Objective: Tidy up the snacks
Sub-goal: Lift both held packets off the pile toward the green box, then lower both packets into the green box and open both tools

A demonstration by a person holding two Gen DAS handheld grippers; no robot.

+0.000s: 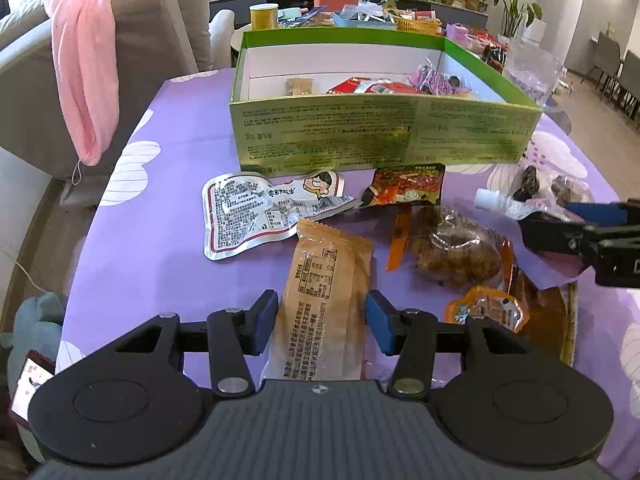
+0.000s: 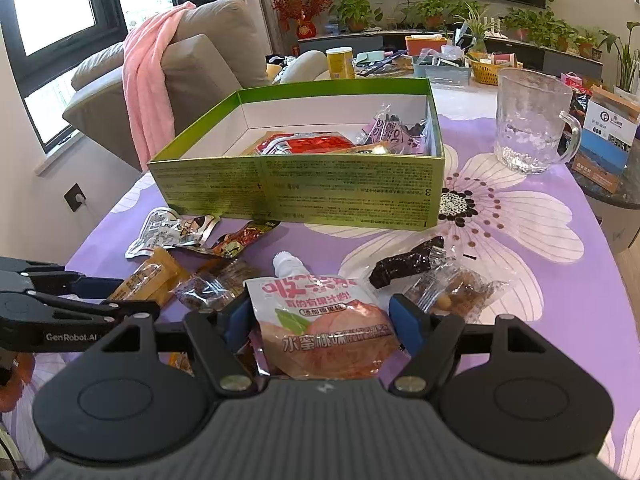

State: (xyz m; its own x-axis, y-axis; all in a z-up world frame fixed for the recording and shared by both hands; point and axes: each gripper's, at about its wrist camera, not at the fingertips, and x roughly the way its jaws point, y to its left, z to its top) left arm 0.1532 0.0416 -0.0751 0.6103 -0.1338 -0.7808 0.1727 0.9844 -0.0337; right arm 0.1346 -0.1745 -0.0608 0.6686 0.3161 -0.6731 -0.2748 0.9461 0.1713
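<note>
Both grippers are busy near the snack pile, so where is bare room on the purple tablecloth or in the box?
Free: the tablecloth left of the white printed sachet, the cloth between the green cardboard box and the glass mug, and the box's left half. Crowded: the strip in front of the box and its right half.

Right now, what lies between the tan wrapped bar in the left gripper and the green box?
In the left wrist view, a silver cartoon-printed packet lies on the purple cloth between the tan bar and the green box, with a red-and-black packet beside it.

Glossy plastic snack pouches [image 2: 324, 320] lie before a matt green cardboard box [image 2: 296, 188].
</note>
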